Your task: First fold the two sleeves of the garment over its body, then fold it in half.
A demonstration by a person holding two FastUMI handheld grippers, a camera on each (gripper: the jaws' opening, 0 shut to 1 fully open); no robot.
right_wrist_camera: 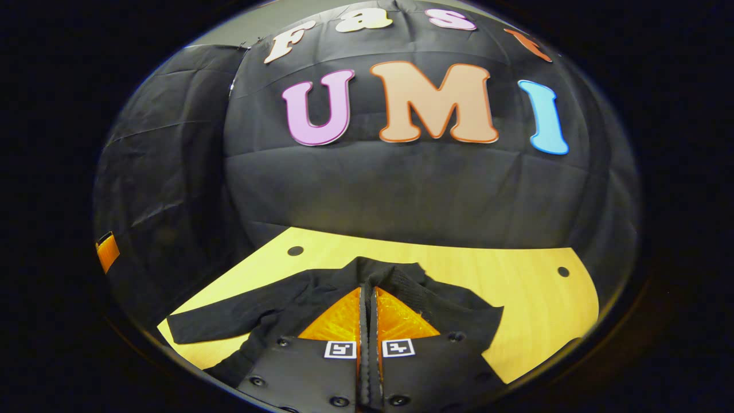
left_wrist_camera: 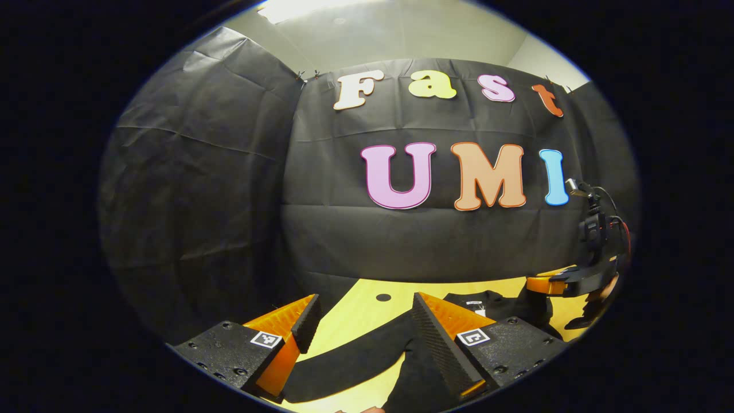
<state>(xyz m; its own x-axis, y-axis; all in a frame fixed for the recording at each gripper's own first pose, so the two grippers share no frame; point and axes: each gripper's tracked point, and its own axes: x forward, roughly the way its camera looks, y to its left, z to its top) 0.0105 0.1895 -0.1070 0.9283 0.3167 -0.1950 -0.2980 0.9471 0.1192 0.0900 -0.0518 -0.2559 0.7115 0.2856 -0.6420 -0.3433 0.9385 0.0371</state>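
Black garment (right_wrist_camera: 401,298) lies spread on the wooden table (right_wrist_camera: 516,287), one sleeve (right_wrist_camera: 229,321) reaching toward 9 o'clock. Left gripper (left_wrist_camera: 364,321) hovers, fingers apart; right gripper (right_wrist_camera: 367,298) has fingers pressed together over the fabric.

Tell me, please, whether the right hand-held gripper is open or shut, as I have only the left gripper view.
Observer: In the right gripper view, the right hand-held gripper has its fingers closed together, tips at the neck end of the black garment. I cannot tell whether cloth is pinched.
Operator: Thank you. Is there bare table on that side?
Observer: Yes, the wooden table lies bare beside the garment, with a small dark hole near its far corner.
Operator: And the sleeve under my fingers?
Observer: That sleeve lies stretched out flat to its cuff, not folded over the body.
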